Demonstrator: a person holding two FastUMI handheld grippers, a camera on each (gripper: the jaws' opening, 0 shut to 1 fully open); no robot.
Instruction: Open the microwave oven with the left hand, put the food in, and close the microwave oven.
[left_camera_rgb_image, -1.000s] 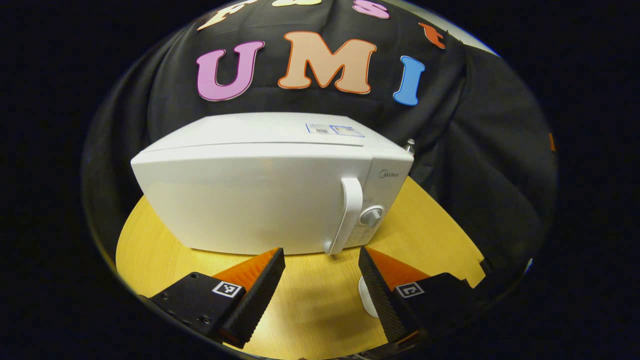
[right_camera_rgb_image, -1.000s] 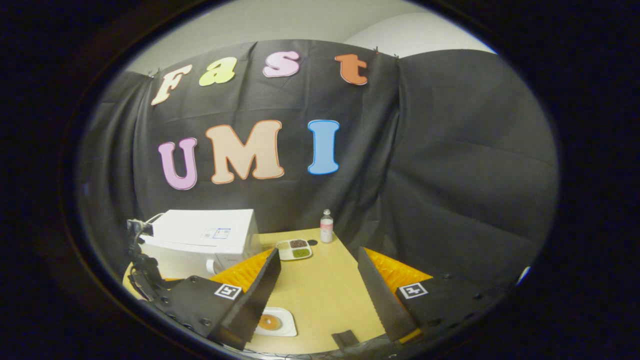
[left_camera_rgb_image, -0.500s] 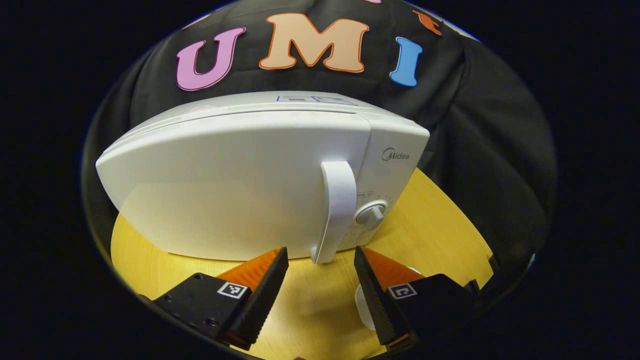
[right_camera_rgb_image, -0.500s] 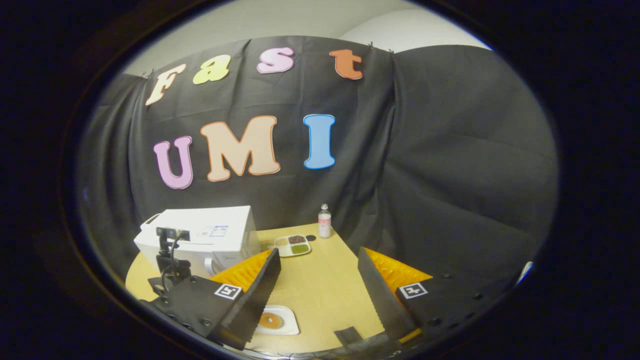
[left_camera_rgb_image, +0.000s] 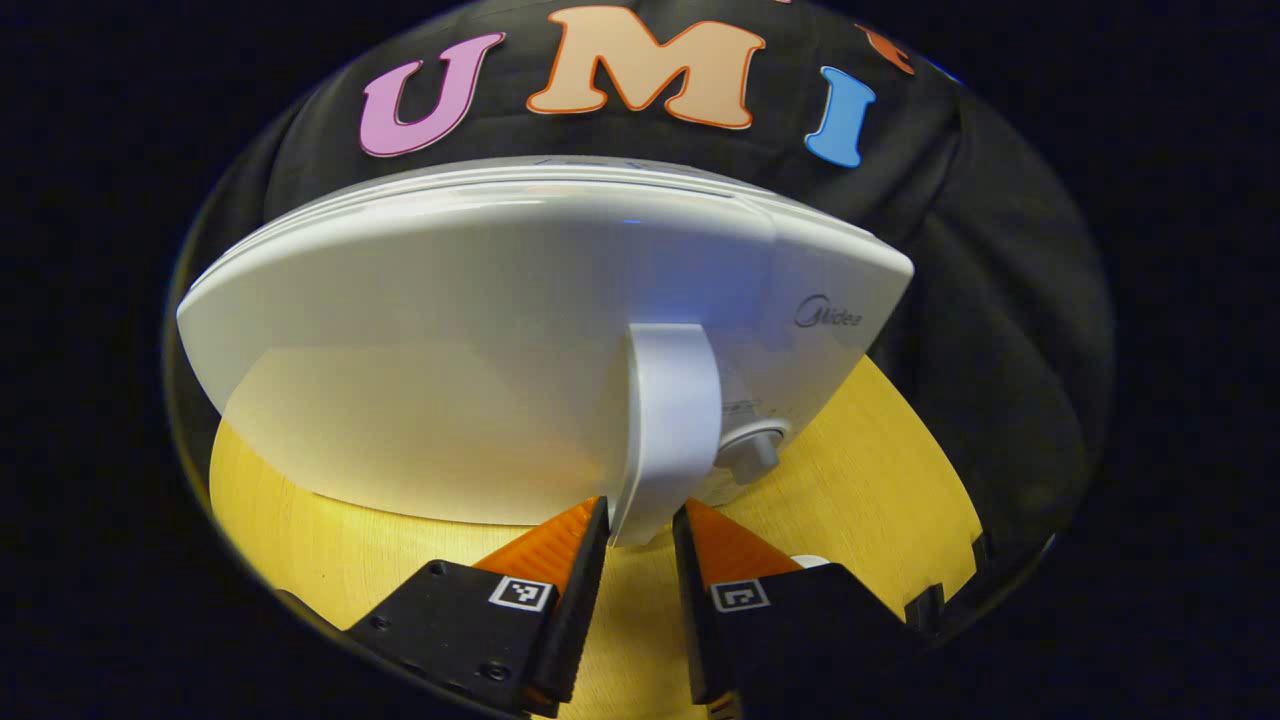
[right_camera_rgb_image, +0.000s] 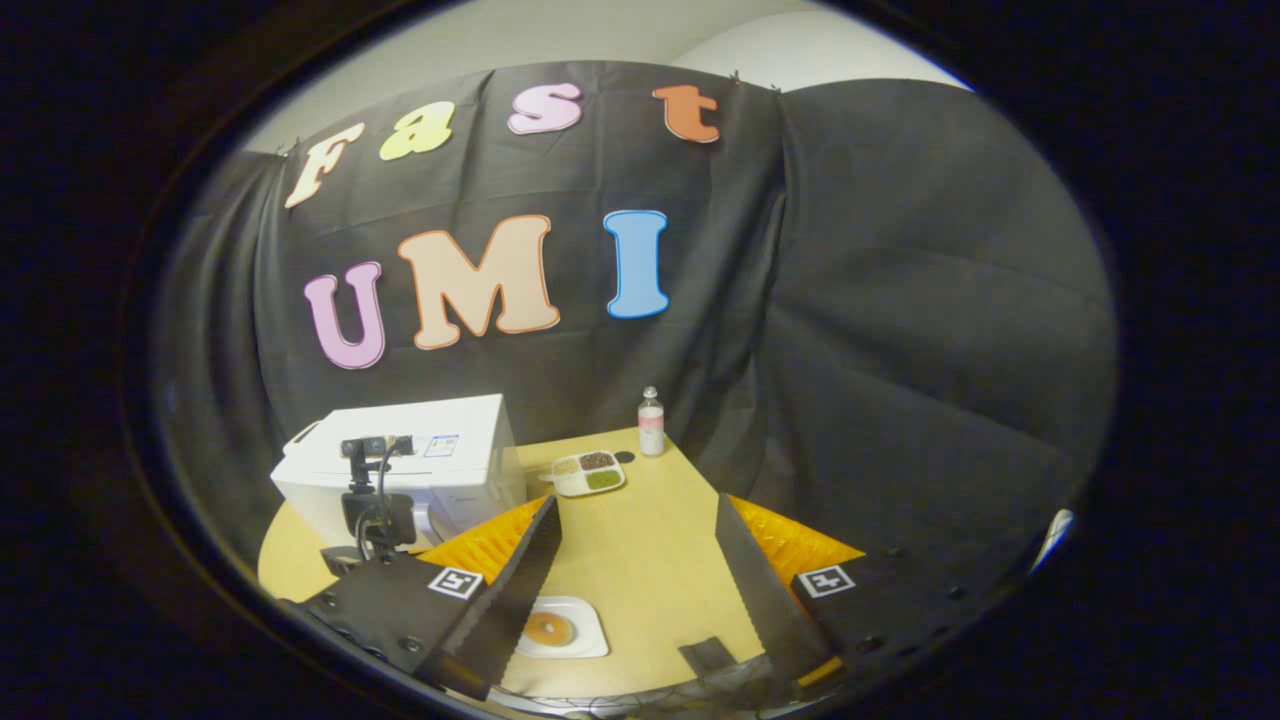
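In the left gripper view, the white box-shaped microwave oven (left_camera_rgb_image: 480, 350) is seen on the round yellow wooden bench (left_camera_rgb_image: 880, 470), its door shut, and every place here is reckoned from it. Its upright white bar handle (left_camera_rgb_image: 668, 430), set at the door's right edge beside the grey round dial (left_camera_rgb_image: 750, 455), runs with its long axis vertical, and its lower end is seen straight ahead of the left tongs (left_camera_rgb_image: 640, 530), between the two fingers. The left tongs are narrowed to a small gap about that lower end; whether both fingers press on the handle cannot be told. The left hand is judged the nearer by far, and the door would have to be swung outward about its left edge. In the right gripper view, the right tongs (right_camera_rgb_image: 635, 560) are held wide apart and empty, well away from the oven's front and to its right. The food, a brown round piece on a small white plate (right_camera_rgb_image: 560, 632), lies on the bench in front of the oven, just below the right tongs. A white divided tray of grains (right_camera_rgb_image: 588, 472) and a small clear bottle (right_camera_rgb_image: 651, 423) stand to the oven's right, toward the back. Nothing is seen standing in the door's swing path except, possibly, the left tongs themselves.
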